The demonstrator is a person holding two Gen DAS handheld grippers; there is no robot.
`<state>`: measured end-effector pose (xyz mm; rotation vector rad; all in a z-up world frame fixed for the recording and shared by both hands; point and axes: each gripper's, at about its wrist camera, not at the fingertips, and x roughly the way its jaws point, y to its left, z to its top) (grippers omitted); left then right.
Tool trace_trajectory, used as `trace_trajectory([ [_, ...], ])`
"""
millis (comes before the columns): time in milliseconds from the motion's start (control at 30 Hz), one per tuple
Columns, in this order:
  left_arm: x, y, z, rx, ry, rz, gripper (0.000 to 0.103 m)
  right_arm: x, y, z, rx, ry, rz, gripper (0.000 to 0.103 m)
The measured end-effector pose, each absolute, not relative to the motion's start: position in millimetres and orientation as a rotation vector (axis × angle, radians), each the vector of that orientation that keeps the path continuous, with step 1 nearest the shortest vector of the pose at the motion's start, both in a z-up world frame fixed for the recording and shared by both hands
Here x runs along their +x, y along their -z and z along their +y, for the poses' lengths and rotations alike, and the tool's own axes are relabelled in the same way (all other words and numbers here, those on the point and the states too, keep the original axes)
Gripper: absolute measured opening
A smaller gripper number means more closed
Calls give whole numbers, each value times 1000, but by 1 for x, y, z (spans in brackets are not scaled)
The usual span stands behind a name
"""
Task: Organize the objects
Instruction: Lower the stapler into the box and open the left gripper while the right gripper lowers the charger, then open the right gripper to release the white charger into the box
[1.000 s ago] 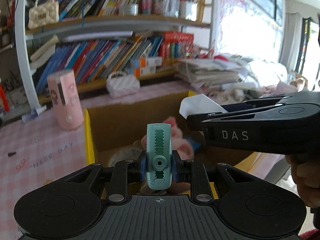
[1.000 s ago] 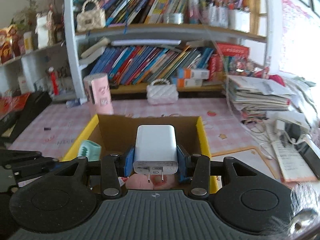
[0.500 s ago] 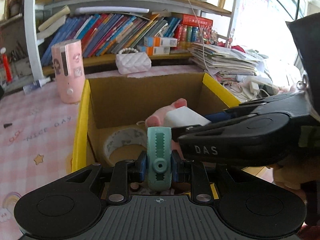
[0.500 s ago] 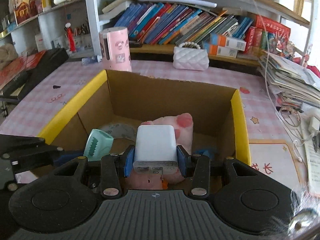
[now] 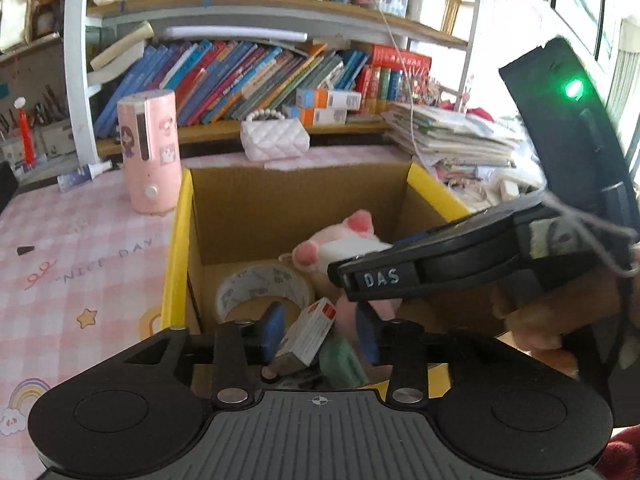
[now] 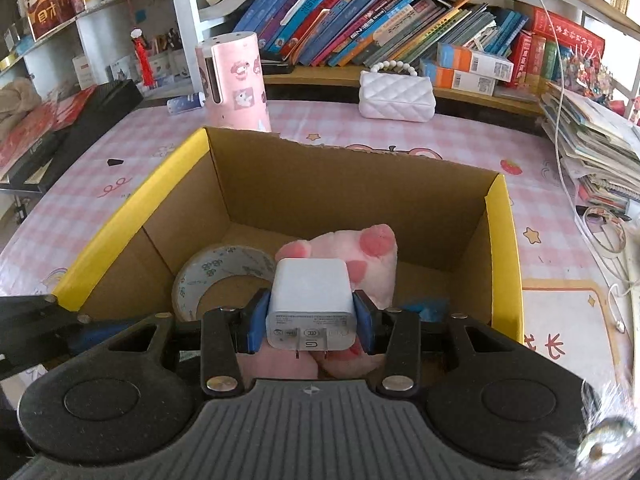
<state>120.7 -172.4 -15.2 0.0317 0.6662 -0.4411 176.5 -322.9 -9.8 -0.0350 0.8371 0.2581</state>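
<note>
Two views show the same open cardboard box with yellow rims.

From the left wrist camera, the left tongs (image 5: 320, 330) hang over the near edge of the cardboard box (image 5: 298, 196), their blue pads (image 5: 273, 326) spread apart with nothing pinched between them. Below the gap lie a small white carton with a red end (image 5: 310, 330), tilted, and a teal-green object (image 5: 342, 362) just beside it, both down in the box. A roll of tape (image 5: 262, 290) lies flat on the box floor at the left, and a pink plush toy (image 5: 340, 242) rests behind it. The right tongs (image 5: 404, 270) reach in from the right above the plush, held by a hand (image 5: 548, 320). The box stands on a table (image 5: 80, 264) with a pink checked cover; a pink cylindrical device (image 5: 149, 150) stands upright just beyond the box's far left corner, and a white quilted purse (image 5: 275, 140) sits further back by the bookshelf (image 5: 256, 80).

From the right wrist camera, the right tongs (image 6: 309, 324) pinch a white charger (image 6: 310, 304) between the blue pads (image 6: 253, 326), its two metal prongs pointing back toward the camera. The charger is held over the near part of the cardboard box (image 6: 360, 192), above the pink plush toy (image 6: 360, 256). The roll of tape (image 6: 218, 278) lies to the left of the plush. A small blue item (image 6: 424, 308) shows at the box's right side; what it is cannot be made out. Part of the left tongs (image 6: 44, 328) shows at the lower left edge. The pink cylindrical device (image 6: 234, 82) and the white quilted purse (image 6: 396, 96) stand on the table (image 6: 460, 144) behind the box.
</note>
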Motion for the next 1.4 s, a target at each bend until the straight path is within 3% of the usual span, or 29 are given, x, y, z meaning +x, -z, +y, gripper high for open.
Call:
trace_trajectory([
  [167, 109, 5, -168, 23, 449, 629, 56, 177, 10, -323, -34, -261, 834, 41],
  [267, 98, -1, -164, 24, 446, 603, 67, 175, 11, -322, -44, -263, 824, 41],
  [567, 75, -18, -146, 2, 347, 534, 89, 175, 12, -322, -53, -263, 825, 41],
  [767, 68, -23, -122, -50, 241, 511, 93, 169, 12, -321, -53, -240, 807, 42],
  [1400, 26, -25, -72, -36, 155, 495, 100, 82, -25, -293, 45, -82, 659, 59],
])
